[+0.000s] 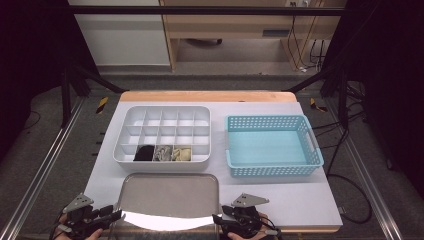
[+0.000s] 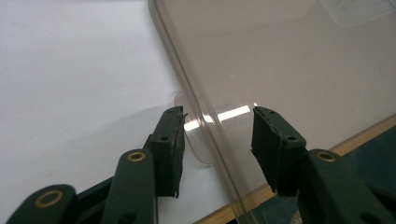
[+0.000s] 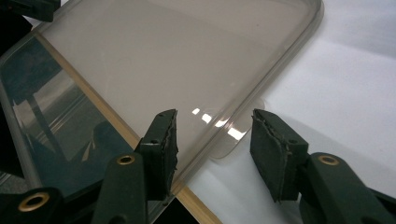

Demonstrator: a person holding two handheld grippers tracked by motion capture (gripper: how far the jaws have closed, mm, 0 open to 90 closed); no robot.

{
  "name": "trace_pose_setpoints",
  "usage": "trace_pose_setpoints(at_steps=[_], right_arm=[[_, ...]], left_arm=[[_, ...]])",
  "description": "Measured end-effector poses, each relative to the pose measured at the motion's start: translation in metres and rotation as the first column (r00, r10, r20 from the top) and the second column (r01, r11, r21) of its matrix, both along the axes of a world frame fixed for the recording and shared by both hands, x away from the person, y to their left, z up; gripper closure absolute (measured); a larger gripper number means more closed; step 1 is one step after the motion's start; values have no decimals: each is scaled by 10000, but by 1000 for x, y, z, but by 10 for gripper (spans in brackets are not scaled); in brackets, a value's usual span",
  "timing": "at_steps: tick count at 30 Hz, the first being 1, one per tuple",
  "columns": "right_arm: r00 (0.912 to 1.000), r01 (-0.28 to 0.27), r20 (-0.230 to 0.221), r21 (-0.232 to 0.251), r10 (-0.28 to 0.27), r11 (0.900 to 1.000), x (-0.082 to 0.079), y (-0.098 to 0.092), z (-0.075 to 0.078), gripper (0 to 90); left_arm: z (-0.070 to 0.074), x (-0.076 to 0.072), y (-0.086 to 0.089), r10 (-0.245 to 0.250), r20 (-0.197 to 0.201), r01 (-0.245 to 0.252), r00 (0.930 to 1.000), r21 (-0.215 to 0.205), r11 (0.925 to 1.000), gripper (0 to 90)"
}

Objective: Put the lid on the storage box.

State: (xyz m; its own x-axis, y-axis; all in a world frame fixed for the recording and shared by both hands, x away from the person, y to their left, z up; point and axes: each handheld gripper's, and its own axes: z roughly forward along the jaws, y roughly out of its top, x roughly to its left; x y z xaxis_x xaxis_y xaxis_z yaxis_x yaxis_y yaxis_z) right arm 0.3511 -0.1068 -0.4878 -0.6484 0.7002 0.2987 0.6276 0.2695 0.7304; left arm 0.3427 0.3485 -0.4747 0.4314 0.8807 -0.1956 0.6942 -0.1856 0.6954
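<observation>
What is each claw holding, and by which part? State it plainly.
Nothing yet. Each claw, left claw and right claw, straddles a side tab of the clear lid, jaws apart and not pressing.

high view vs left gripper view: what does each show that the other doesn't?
High view alone: the white divided organizer with three filled compartments in its near row, the empty blue basket, and the right claw at the lid's right edge.

Left gripper view alone: the lid's small side tab sitting between the left claw's open jaws, with its pads apart from the rim.

Both: the clear lid lying on the white table cover at the near edge.
</observation>
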Motion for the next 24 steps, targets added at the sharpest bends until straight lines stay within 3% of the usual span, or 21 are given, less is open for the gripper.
trace_pose_setpoints(at_steps=[12, 20, 24], right_arm=[[9978, 498, -459, 575, -472, 9971, 1, 0, -1, 488], [9968, 642, -513, 605, -611, 9961, 1, 3, -1, 464], [9954, 821, -543, 662, -786, 9944, 0, 2, -2, 504]], left_arm=[[0, -3, -3, 132, 37, -132, 9999, 62, 9999, 546], [-1, -4, -3, 60, 112, -61, 9999, 155, 9999, 547], [-1, -6, -4, 94, 109, -96, 9999, 185, 9998, 547]])
